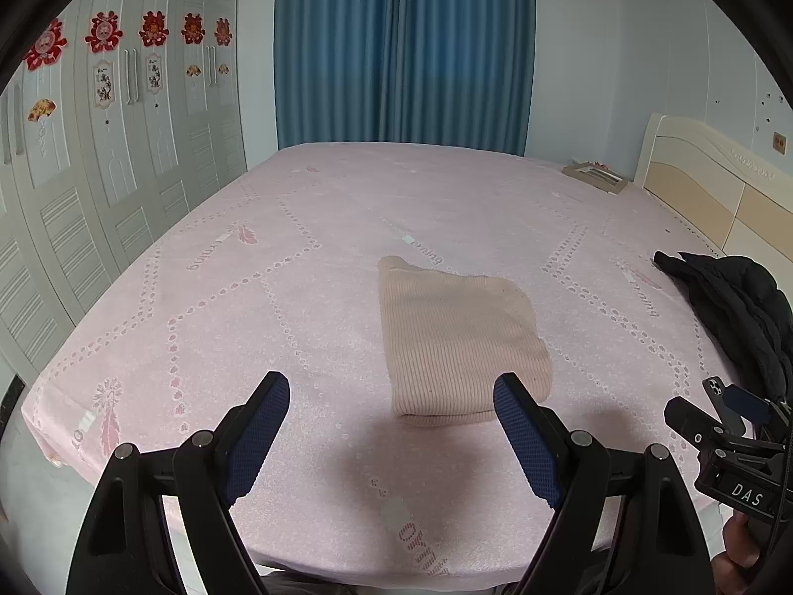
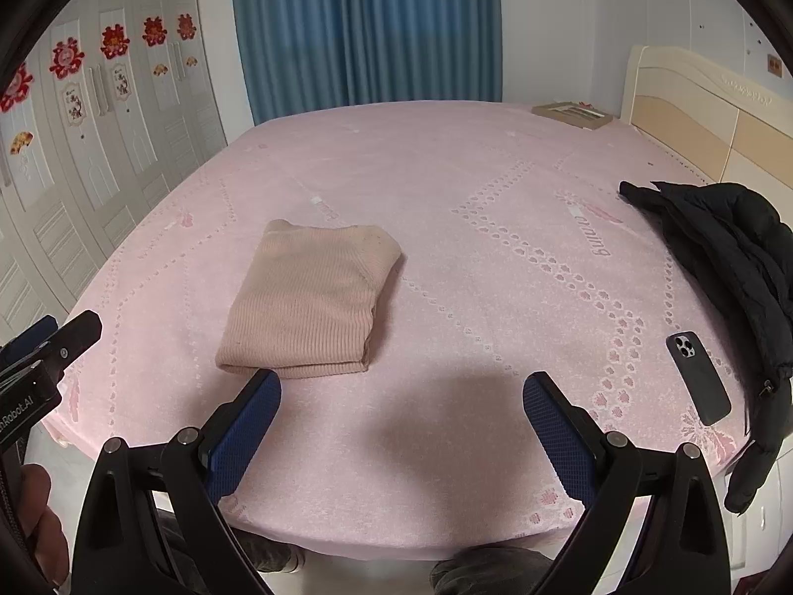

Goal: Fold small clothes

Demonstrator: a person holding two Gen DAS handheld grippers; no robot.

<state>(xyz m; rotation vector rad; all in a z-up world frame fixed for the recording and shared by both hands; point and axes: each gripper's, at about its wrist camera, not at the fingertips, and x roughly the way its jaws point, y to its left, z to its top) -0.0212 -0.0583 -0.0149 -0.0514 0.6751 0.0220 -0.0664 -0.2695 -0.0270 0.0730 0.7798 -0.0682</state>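
Left wrist view: my left gripper [image 1: 391, 394] hangs above the near edge of the bed [image 1: 307, 228], jaws spread apart, gripping nothing. My right gripper [image 2: 402, 389] matches it, jaws released. A folded pink sweater [image 2: 310, 300] lies flat on the bed, just beyond my fingertips. Right of the sweater lie a phone [image 2: 698, 378] and a black jacket [image 2: 728, 258].

Pink-sheeted bed [image 1: 347, 208]; blue curtains [image 1: 404, 49] behind; white wardrobe [image 1: 124, 158] left; cream headboard [image 2: 704, 114] right.
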